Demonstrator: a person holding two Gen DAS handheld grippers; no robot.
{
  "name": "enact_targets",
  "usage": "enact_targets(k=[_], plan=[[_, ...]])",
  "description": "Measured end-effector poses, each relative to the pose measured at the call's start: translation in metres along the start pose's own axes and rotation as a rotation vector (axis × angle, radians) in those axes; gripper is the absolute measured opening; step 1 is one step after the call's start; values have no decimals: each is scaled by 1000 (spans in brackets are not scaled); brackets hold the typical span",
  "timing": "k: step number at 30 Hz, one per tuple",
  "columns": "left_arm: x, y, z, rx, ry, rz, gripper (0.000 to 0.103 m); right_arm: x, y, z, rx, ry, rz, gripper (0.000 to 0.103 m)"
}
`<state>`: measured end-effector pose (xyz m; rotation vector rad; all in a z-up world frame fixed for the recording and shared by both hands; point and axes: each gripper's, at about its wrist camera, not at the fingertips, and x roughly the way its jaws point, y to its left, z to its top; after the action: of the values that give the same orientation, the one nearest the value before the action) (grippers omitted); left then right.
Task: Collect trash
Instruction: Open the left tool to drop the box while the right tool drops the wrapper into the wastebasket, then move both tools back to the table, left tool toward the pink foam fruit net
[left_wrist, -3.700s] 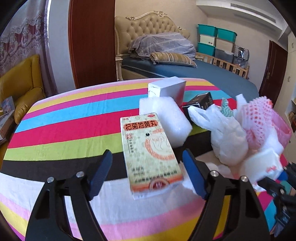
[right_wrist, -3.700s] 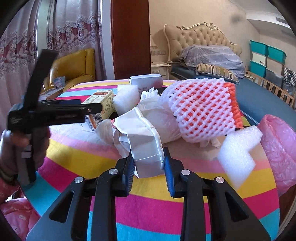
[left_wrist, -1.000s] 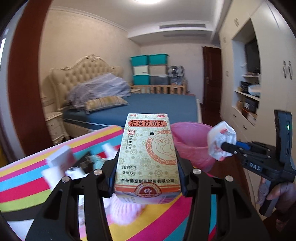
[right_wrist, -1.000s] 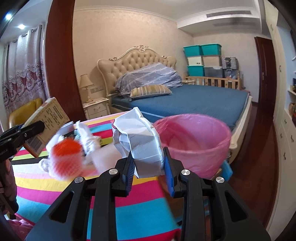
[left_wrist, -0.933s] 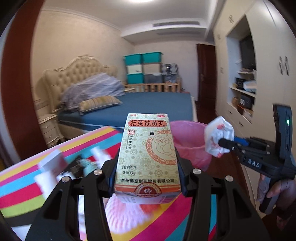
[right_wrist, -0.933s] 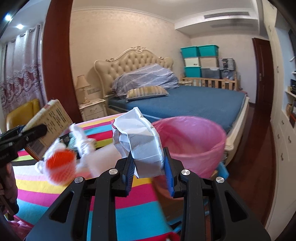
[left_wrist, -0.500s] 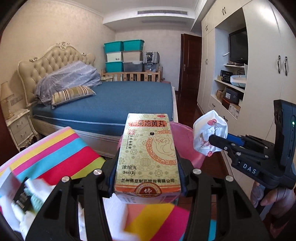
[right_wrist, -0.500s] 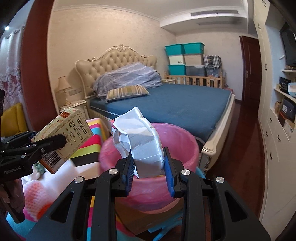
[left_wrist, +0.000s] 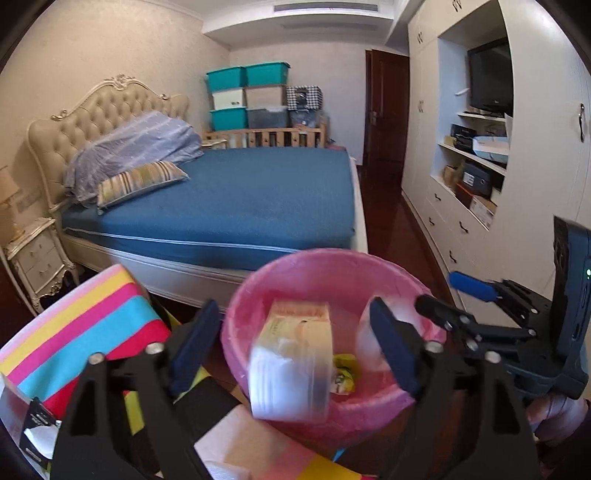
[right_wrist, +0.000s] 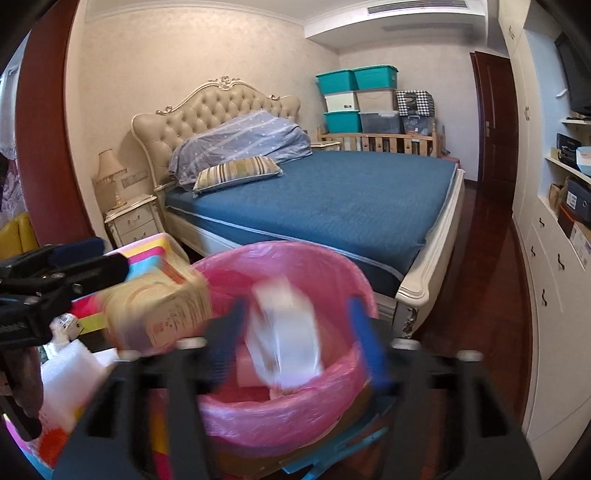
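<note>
Both loads were being dropped. The left tool (left_wrist: 291, 354) had just spread wide, its medicine box (left_wrist: 291, 369) falling into the pink-lined bin (left_wrist: 332, 266). The right tool (right_wrist: 295, 332) had likewise just opened, its crumpled wrapper (right_wrist: 284, 332) tumbling in. Next, probably, back to the tabletop (left_wrist: 74, 332) for remaining trash.

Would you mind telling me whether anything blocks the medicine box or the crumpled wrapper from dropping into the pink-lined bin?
Nothing visible does. The medicine box and the crumpled wrapper are over the open pink-lined bin.

a home bedroom: blue-sheeted bed (left_wrist: 236, 199) with tufted cream headboard (right_wrist: 207, 110), white built-in wardrobe (left_wrist: 535, 177), stacked teal storage bins (right_wrist: 351, 96), cream nightstand (right_wrist: 133, 221).
</note>
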<state>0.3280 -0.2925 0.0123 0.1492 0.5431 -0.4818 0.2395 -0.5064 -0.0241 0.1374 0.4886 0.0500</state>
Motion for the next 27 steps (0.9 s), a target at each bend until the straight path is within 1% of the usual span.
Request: enact_targets(k=[3, 5, 7, 9, 11, 14, 17, 20, 22, 25, 27], plan=[[-13, 10, 1, -14, -12, 24, 93, -11, -4, -2, -1, -12, -13, 70], [-29, 17, 1, -16, -31, 47, 98, -29, -1, -6, -4, -24, -10, 70], [-50, 26, 0, -19, -55, 83, 98, -51, 6, -12, -16, -40, -5, 70], [-73, 36, -2, -38, -71, 111, 98, -66, 13, -17, -24, -52, -5, 76], [-92, 43, -6, -63, -89, 125, 98, -84, 24, -25, -28, -65, 3, 80], [-124, 56, -17, -100, -140, 158, 98, -102, 43, -37, -52, -67, 20, 82], [-148, 63, -33, -94, -147, 176, 98, -112, 66, -49, -67, -57, 51, 82], [-168, 67, -56, -91, -153, 213, 98, -117, 86, -60, -80, -34, 100, 82], [-180, 70, -73, -72, -128, 233, 98, -120, 103, -68, -113, -19, 123, 82], [-196, 74, -96, -45, -114, 269, 98, -119, 124, -75, -161, 5, 144, 82], [-205, 78, -110, -47, -100, 261, 98, -120, 132, -81, -164, 10, 152, 82]])
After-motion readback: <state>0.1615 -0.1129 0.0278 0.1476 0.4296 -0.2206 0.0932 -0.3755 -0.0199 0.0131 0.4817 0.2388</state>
